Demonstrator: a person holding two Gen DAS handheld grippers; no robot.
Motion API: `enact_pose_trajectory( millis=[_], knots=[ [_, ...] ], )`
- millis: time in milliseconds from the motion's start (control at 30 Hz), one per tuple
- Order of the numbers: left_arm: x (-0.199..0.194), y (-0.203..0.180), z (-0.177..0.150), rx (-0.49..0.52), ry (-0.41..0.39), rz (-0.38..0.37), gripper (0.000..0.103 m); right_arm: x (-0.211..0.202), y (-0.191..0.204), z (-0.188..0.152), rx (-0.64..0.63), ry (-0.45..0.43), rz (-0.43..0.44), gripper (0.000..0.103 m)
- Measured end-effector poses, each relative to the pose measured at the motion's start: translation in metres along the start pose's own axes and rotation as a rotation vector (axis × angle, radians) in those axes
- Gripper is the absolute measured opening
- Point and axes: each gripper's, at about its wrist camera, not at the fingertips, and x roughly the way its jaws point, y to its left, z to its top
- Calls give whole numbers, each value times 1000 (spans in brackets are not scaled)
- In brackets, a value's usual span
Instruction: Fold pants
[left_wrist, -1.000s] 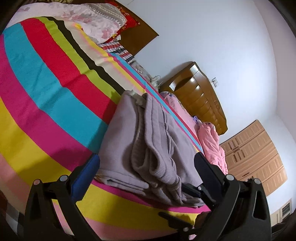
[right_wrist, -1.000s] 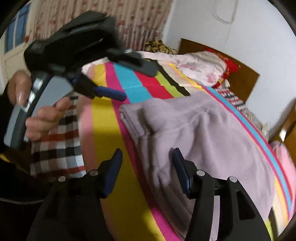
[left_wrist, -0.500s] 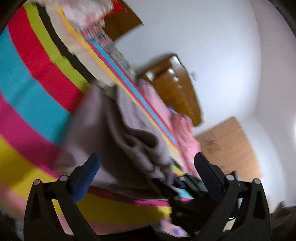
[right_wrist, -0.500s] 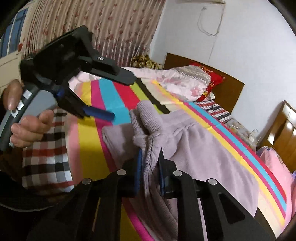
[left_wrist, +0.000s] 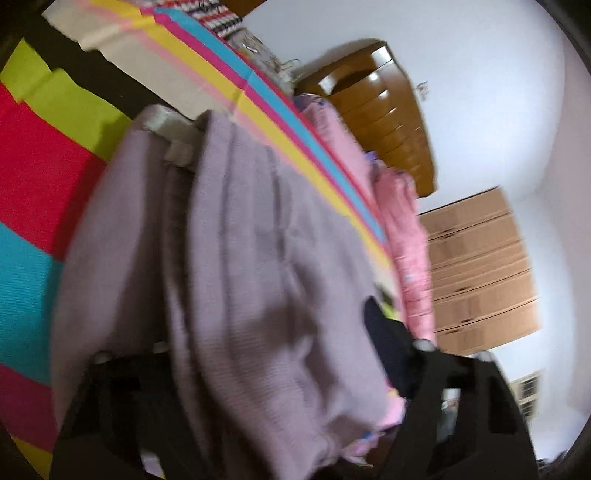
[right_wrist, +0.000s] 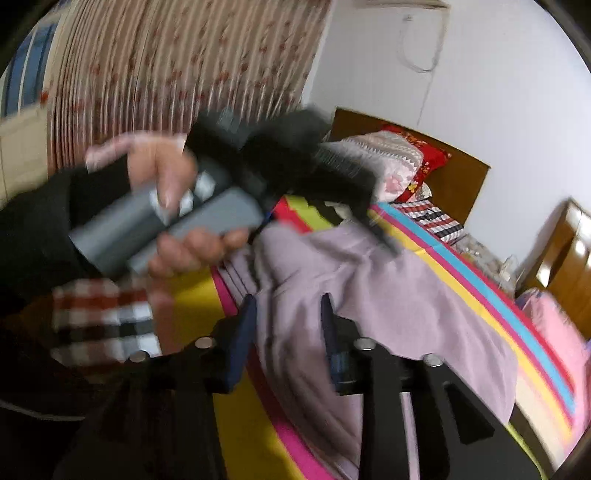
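Since the preceding frames, both views have been carried closer to the garment, and the right hand-held gripper (right_wrist: 288, 332), previously pinched on a raised fold, is now shown with its jaws apart, cloth lying between them.

Bed (left_wrist: 29, 177): covered by a broadly striped sheet; it occupies the left wrist view from 7 to 12 o'clock and carries the task's thing.

Pants (left_wrist: 236, 266): a lilac knitted pair, lying on the bed at the centre of the left wrist view. Soft ridges and several stacked layers are seen, with a pale waistband or label toward 11 o'clock. The fabric appears thick and limp, and the upper layer is rumpled, not flat.

Left hand-held gripper (right_wrist: 280, 173): seen at 10 o'clock in the right wrist view, held in the person's hand (right_wrist: 173, 206) just above the near edge of the pants (right_wrist: 406, 295). In its own view its fingers are largely covered by cloth and blur; whether it is clamped cannot be told.

Progress: the pants are judged to be already folded into a compact stack. A final fold or a smoothing of the top layer is judged to remain.
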Motion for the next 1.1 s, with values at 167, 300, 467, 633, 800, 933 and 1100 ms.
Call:
enact_pose_trajectory(
  millis=[167, 300, 467, 633, 800, 933, 1100],
  knots=[
    [-5, 19, -5, -8, -24, -41, 50, -81, -80, -56, 402, -67, -162, 89],
    [-7, 19, -7, 5, -31, -44, 54, -105, -97, -100, 507, 32, -250, 90],
    [-3, 15, -8, 11, -35, -37, 57, -87, -77, -112, 436, 130, -348, 87],
    [-1, 8, -9, 20, -47, -7, 57, -55, -88, -119, 413, 206, -420, 85],
    [1, -2, -11, 29, -61, 51, 45, -45, -82, -120, 361, 221, -505, 85],
    [-3, -30, -11, 119, -89, 114, 26, -39, -81, -118, 315, 237, -584, 85],
    [-31, -83, -5, 312, -141, 95, 24, -42, -83, -113, 299, 244, -627, 85]
  ],
)
